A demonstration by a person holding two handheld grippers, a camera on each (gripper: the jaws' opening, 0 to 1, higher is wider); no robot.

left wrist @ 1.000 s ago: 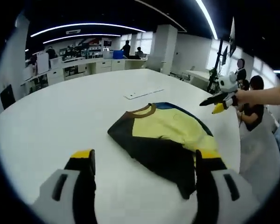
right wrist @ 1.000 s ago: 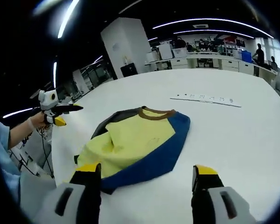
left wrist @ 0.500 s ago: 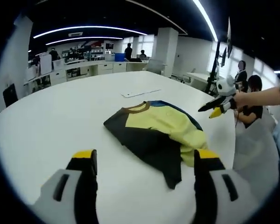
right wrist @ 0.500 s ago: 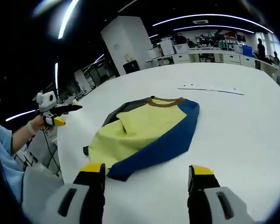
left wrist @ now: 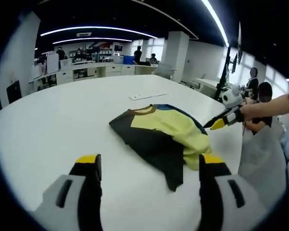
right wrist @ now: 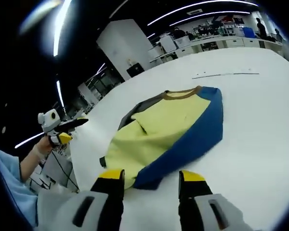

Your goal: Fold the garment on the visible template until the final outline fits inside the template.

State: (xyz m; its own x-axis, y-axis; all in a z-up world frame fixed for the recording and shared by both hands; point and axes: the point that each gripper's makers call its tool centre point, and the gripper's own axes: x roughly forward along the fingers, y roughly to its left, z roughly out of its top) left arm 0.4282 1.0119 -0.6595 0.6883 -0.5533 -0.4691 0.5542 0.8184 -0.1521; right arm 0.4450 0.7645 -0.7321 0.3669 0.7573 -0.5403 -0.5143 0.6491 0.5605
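A folded garment [left wrist: 159, 132], yellow with a black sleeve side, blue edge and brown collar, lies on the white table [left wrist: 62, 115]. My left gripper [left wrist: 148, 161] stands open, short of the garment's black near edge, with nothing between its jaws. To the garment's right a hand holds my right gripper [left wrist: 225, 119]. In the right gripper view the garment [right wrist: 168, 130] shows its yellow front and blue side. There my right gripper [right wrist: 151, 175] is open, its tips on either side of the blue lower corner. My left gripper [right wrist: 62, 130] hangs off the table's left edge.
A flat white strip [left wrist: 147, 96] lies on the table beyond the collar, and it is the thin strip [right wrist: 226, 74] in the right gripper view. Seated people [left wrist: 260, 96] are past the table's right edge. Desks and shelves [left wrist: 86, 67] line the far wall.
My right gripper has dropped and come close to the garment's blue lower corner, with its jaws standing narrower. The left gripper has barely moved. The garment lies as before.
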